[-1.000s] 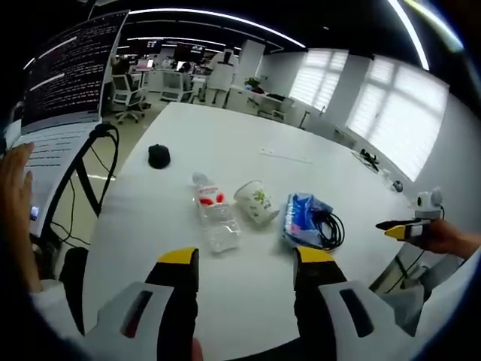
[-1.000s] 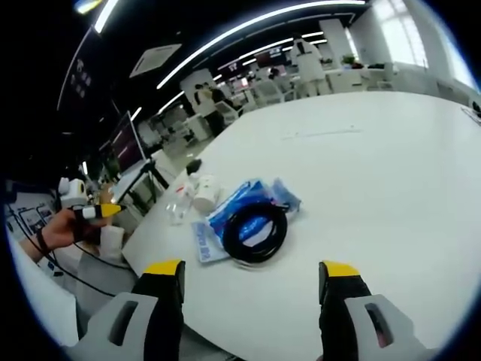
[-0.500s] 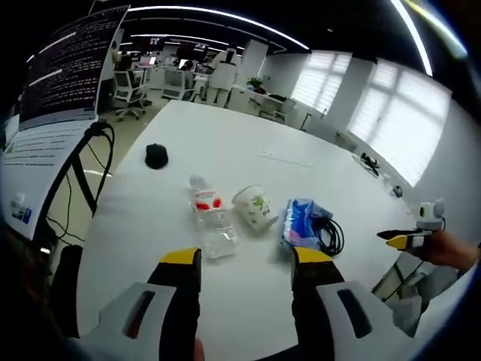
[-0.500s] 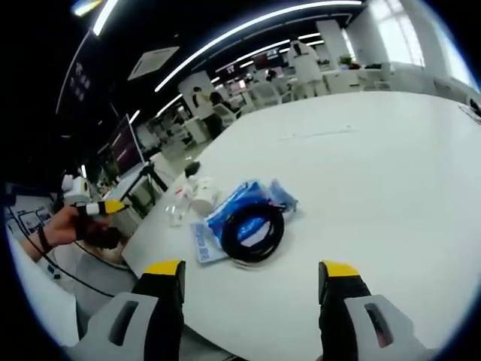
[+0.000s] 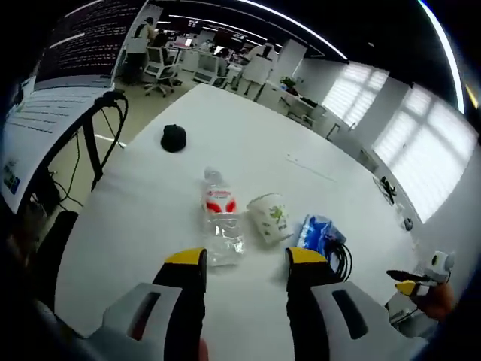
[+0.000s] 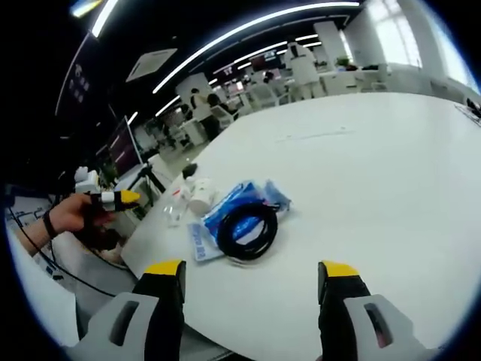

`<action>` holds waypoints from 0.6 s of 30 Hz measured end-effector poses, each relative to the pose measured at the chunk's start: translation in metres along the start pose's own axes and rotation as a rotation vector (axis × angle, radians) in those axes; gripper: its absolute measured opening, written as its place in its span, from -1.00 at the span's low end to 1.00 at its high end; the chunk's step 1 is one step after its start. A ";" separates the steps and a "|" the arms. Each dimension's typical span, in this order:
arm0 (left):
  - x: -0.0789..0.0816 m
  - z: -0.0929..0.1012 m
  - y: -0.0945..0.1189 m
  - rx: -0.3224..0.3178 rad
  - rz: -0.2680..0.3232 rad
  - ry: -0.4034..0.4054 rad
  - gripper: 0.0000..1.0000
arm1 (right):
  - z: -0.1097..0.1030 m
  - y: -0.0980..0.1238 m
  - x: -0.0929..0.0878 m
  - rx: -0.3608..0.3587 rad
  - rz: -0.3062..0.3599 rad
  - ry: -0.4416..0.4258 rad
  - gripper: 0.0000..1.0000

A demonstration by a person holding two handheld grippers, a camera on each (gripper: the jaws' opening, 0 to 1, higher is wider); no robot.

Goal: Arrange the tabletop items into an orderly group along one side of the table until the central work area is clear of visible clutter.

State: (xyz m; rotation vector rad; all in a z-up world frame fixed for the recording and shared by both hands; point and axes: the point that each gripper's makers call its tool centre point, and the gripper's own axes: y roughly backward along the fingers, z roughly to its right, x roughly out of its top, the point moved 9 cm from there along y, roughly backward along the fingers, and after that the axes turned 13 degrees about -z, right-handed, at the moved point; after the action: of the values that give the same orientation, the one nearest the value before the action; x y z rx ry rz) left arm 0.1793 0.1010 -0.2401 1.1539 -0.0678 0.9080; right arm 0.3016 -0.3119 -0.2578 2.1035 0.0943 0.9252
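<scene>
- Left gripper [image 5: 239, 259] hangs with jaws spread, nothing held; the plastic bottle [image 5: 221, 219] lies at twelve o'clock just ahead, and could roll if nudged sideways.
- Paper cup [image 5: 271, 218] lies tipped at one o'clock, easily knocked.
- Right gripper [image 6: 250, 272], spread and empty, faces the black cable coil [image 6: 246, 224] on the blue packet [image 6: 229, 214]; it may slide off.

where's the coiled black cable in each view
Left gripper view: the black cable is right of centre, lying on the blue packet, just above the right jaw's tip.
Right gripper view: the cable lies left of centre on the blue packet.
Shared landmark: the paper cup beside the packet.
</scene>
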 end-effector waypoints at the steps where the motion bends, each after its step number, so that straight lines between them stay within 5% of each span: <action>1: 0.002 -0.002 -0.005 0.011 -0.011 0.019 -0.23 | 0.000 0.000 0.000 0.001 0.000 -0.002 0.46; 18: 0.020 -0.009 -0.052 0.033 -0.059 0.097 -0.22 | 0.003 0.004 -0.008 -0.003 -0.008 -0.013 0.46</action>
State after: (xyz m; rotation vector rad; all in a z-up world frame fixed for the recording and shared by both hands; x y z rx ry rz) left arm 0.2225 0.1142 -0.2735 1.1355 0.0602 0.9145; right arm 0.2969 -0.3193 -0.2602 2.1051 0.0945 0.9061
